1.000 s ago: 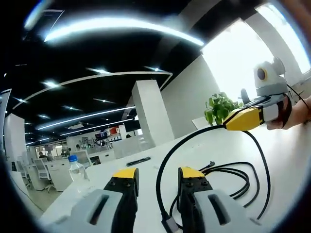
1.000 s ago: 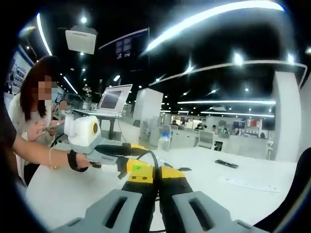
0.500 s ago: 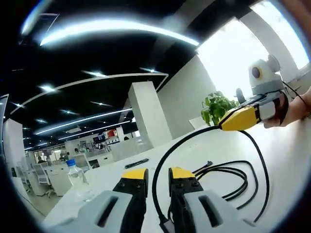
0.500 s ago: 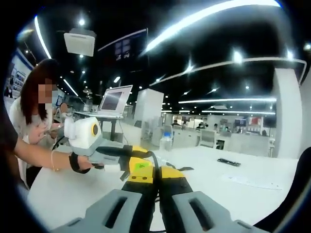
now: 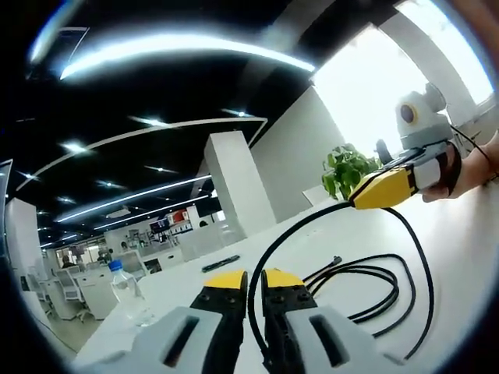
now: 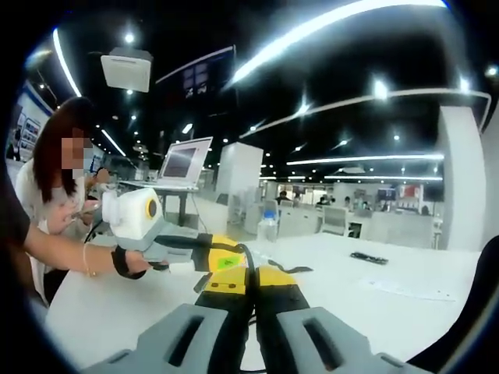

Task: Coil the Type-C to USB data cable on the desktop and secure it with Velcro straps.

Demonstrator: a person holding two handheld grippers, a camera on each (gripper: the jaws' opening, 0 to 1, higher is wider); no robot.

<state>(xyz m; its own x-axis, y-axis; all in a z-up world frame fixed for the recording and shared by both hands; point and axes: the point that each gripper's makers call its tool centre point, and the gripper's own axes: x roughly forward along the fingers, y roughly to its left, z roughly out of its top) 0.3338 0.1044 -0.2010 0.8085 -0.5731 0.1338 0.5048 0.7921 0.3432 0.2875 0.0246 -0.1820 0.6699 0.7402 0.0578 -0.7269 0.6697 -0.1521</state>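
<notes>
1. In the left gripper view, the left claw (image 5: 254, 278) is seen clenched on the black cable (image 5: 269, 261), which passes between its two yellow-tipped jaws with almost no gap left.
2. From there the cable is seen rising in an arc to the right claw (image 5: 357, 198), whose yellow tip is closed around it above the white table (image 5: 460, 257).
3. The rest of the cable is laid on the table in loose loops to the right of the left claw, with one plug end (image 5: 337, 262) resting near the loops.
4. The right claw is held by a hand (image 5: 460, 173) wearing a black strap.
5. In the right gripper view, the right claw (image 6: 251, 274) is seen grasping the cable (image 6: 248, 257), its jaws pressed together on it.
6. Just beyond it, the left claw (image 6: 226, 254) is met at the same stretch of cable, held by a hand (image 6: 129, 261).
7. A water bottle (image 5: 120, 282) is stood on the table to the left, and a flat dark object (image 5: 221, 262) is laid further back.
8. A potted plant (image 5: 345, 169) is seen behind the right claw.
9. A person (image 6: 58, 167) is seated at the left, and a laptop (image 6: 184, 162) is placed on a raised stand behind.
</notes>
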